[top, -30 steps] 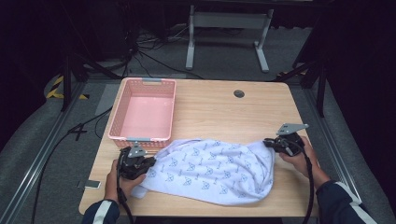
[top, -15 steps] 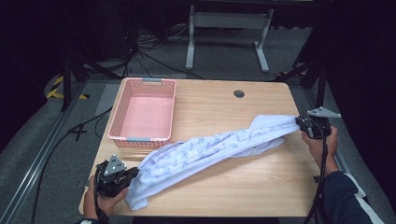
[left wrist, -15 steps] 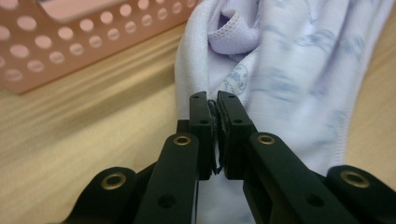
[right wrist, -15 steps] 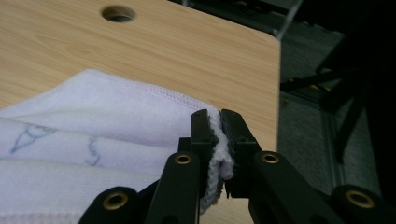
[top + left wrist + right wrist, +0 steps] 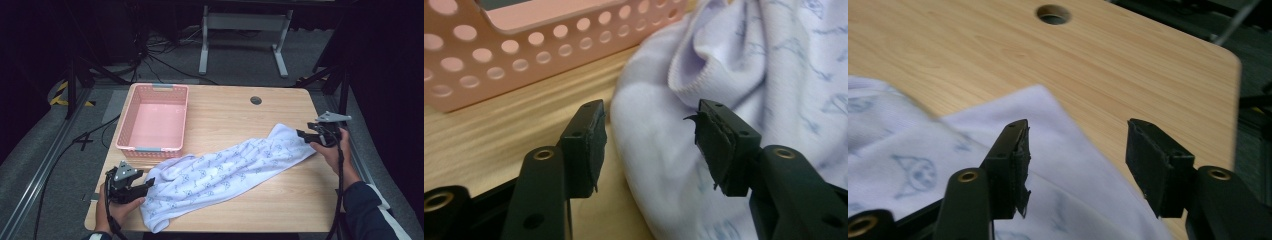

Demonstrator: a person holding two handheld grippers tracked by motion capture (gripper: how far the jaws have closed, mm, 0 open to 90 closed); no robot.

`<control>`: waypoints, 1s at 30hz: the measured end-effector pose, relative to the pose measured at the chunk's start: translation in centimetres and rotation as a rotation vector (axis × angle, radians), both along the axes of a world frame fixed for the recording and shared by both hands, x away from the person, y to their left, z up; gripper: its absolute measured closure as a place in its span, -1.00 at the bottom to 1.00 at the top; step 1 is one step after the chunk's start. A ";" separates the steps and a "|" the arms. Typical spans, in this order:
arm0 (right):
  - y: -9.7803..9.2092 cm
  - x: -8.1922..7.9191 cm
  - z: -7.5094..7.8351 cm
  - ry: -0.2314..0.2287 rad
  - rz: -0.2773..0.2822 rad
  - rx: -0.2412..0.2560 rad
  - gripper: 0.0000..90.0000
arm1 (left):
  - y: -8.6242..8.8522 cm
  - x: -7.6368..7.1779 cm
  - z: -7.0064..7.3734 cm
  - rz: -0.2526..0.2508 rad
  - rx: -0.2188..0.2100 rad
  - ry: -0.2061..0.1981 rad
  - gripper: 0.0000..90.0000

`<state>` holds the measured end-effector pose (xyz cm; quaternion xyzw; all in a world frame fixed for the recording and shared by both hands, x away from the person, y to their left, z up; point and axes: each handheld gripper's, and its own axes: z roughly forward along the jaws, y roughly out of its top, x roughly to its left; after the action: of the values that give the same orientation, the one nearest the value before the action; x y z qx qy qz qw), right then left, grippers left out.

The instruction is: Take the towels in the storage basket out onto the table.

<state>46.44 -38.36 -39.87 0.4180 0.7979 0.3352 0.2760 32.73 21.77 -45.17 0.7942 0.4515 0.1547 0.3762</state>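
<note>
cloth spanning table, both grippers released

We count 1 white printed cloth stretched across 1 wooden table, and 1 pink basket sitting on that table. We see 2 grippers: 1 left gripper and 1 right gripper, each with 2 black jaws, so 4 jaws in all. We make out 2 hands, 1 on each gripper. There is 1 round hole in the tabletop, and 1 grey stand beyond the far edge.
</note>
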 end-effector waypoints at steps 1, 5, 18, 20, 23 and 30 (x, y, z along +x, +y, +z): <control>0.5 0.4 0.0 -0.003 0.027 -0.005 -0.11 | -0.2 0.6 -0.2 -0.011 0.014 0.016 0.01; 2.7 3.1 -0.9 0.088 0.108 0.030 -0.21 | -1.2 2.0 -1.0 -0.050 0.045 0.060 -0.02; 4.5 5.3 -4.4 0.247 0.123 -0.001 0.61 | -1.9 1.9 -1.4 -0.120 0.090 0.069 0.81; 4.1 5.1 -4.1 0.230 0.125 -0.001 0.85 | -1.6 1.5 -0.9 -0.094 0.098 0.047 0.89; 3.0 4.5 -2.5 0.145 0.084 0.042 0.89 | -0.8 0.8 0.0 -0.046 0.093 -0.017 0.91; -2.7 1.0 1.5 -0.017 -0.034 0.160 0.90 | 1.5 -2.7 1.5 -0.003 0.077 -0.054 0.92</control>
<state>47.42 -41.11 -38.34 0.4495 0.7590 0.3967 0.2540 30.06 23.24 -43.64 0.8042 0.4338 0.1927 0.3576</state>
